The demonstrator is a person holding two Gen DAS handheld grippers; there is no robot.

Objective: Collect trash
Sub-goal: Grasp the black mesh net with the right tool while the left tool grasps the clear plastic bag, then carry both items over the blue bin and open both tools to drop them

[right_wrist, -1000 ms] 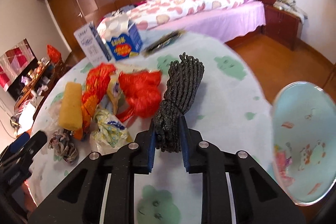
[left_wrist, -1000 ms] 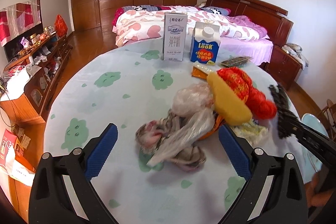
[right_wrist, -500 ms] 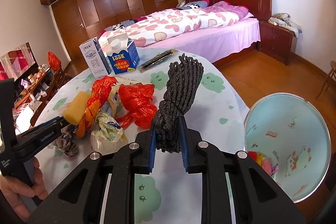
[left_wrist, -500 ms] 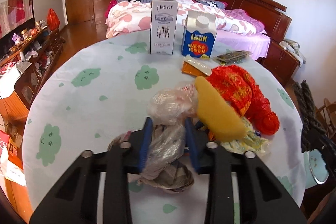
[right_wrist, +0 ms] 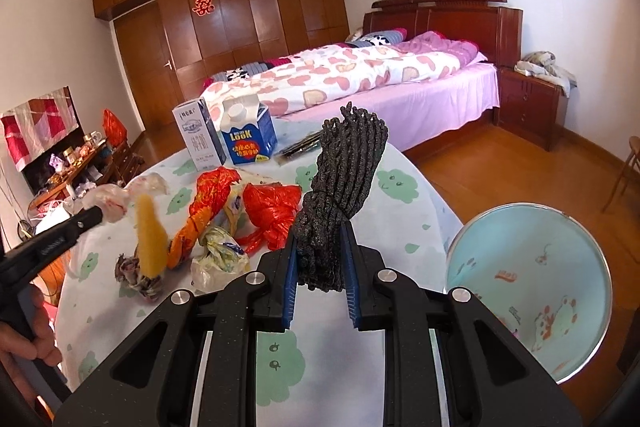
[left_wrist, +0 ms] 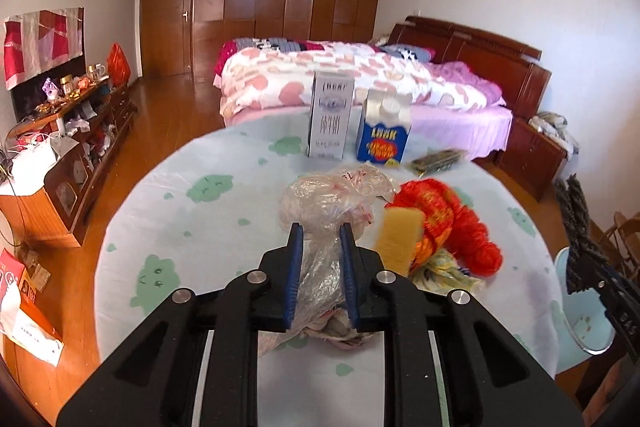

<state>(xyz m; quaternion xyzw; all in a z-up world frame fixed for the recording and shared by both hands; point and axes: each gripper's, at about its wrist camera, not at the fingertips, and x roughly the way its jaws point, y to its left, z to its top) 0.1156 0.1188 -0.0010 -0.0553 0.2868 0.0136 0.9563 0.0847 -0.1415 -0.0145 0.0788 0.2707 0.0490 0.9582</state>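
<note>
1. Desk [left_wrist: 208,227]: we see it under both grippers, in a cloud-print cloth.
2. Bin [right_wrist: 532,291]: pale blue, right of our right gripper [right_wrist: 320,267].
3. Dark mesh bundle [right_wrist: 344,179]: clamped upright in the right gripper.
4. Clear plastic bag [left_wrist: 328,211]: pinched by our left gripper [left_wrist: 319,251], lifted; remaining trash lies right of it.

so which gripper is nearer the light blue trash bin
Right. The right gripper, clamped on a dark rope bundle, is beside the light blue trash bin; the left gripper is across the table.
</note>
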